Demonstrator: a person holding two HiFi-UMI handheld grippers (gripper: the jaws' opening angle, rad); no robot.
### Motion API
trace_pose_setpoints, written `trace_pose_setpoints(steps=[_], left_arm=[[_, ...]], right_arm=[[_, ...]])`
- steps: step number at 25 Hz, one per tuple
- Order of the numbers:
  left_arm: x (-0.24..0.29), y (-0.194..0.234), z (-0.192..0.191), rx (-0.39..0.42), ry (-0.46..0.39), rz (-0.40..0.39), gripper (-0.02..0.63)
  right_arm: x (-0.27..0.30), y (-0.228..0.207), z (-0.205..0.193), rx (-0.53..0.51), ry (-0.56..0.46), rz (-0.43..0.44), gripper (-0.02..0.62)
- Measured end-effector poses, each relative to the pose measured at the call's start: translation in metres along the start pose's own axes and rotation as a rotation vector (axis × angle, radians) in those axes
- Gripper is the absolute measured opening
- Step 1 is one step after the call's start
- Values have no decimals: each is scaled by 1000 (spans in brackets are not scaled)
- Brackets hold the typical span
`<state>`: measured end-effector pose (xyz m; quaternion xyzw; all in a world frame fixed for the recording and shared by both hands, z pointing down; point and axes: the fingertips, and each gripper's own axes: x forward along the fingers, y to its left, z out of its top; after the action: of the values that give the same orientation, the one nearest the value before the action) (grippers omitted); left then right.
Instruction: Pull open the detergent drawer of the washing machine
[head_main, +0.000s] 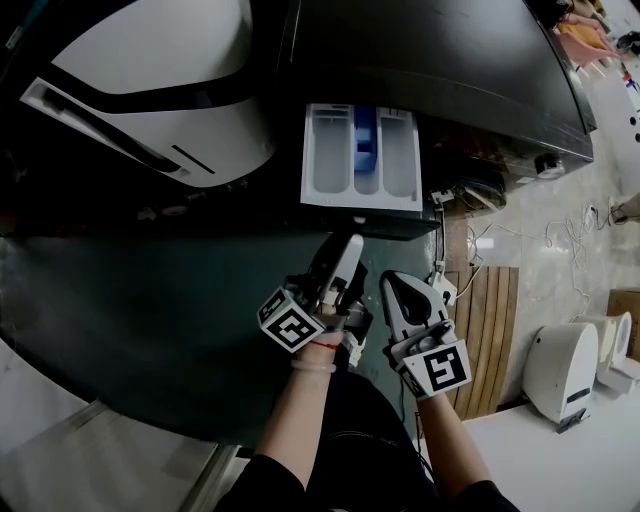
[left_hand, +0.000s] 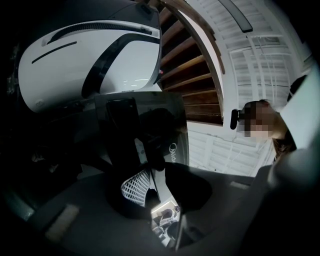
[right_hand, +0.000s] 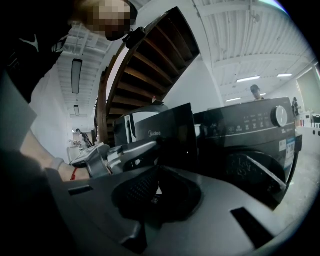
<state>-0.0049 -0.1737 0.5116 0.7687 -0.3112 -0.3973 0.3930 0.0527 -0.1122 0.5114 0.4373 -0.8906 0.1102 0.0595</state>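
The dark washing machine (head_main: 450, 80) has its detergent drawer (head_main: 330, 165) pulled out, showing white compartments and a blue insert. My left gripper (head_main: 352, 240) reaches up to the drawer's dark front panel (head_main: 390, 225), and its jaws close on that panel. In the left gripper view the glossy panel (left_hand: 165, 125) stands between the jaws of that gripper (left_hand: 155, 185). My right gripper (head_main: 392, 282) hangs just right of the left one, below the drawer, shut and holding nothing. The right gripper view shows its own gripper (right_hand: 155, 192), the left gripper (right_hand: 120, 155) and the machine's control panel (right_hand: 250, 120).
A white rounded appliance (head_main: 150, 80) stands left of the washing machine. Wooden slats (head_main: 490, 320), loose cables (head_main: 560, 235) and a white device (head_main: 565, 365) lie on the floor at the right. A wooden staircase (left_hand: 195, 75) rises behind.
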Motion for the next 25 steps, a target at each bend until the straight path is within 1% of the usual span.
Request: trace_pose_setpoints(steps=[2,6,8,12,16,18,20,21,25], left_arm=[[0,0,0,-1,2,1,101],[0,1,-1,-4,1,6,103],[-1,3,-1,3,7,12,103],[-2,6,-4,35,35,30,103],[-13,10,-6,59,74,67,101],[-19,8,-7,75,97,69,66],[-22,4,-9,113,134,66,20],[-23,1,-9,140,156,67,11],[-24,-15,-6,282,237,86,9]], right_arm=[[-1,2,4,15,-12,0,12],[-5,3,5,13,-26,0,12],[-6,2,3,16,-17,-6,12],[-7,0,2,13,1,-12,12],[-6,2,10,8,-29,-8,12],[-5,3,14,7,-29,-4,12],[-4,5,17,5,-18,1,12],[-4,5,20,1,-19,4,12],[-7,5,35,-19,-29,5,12]])
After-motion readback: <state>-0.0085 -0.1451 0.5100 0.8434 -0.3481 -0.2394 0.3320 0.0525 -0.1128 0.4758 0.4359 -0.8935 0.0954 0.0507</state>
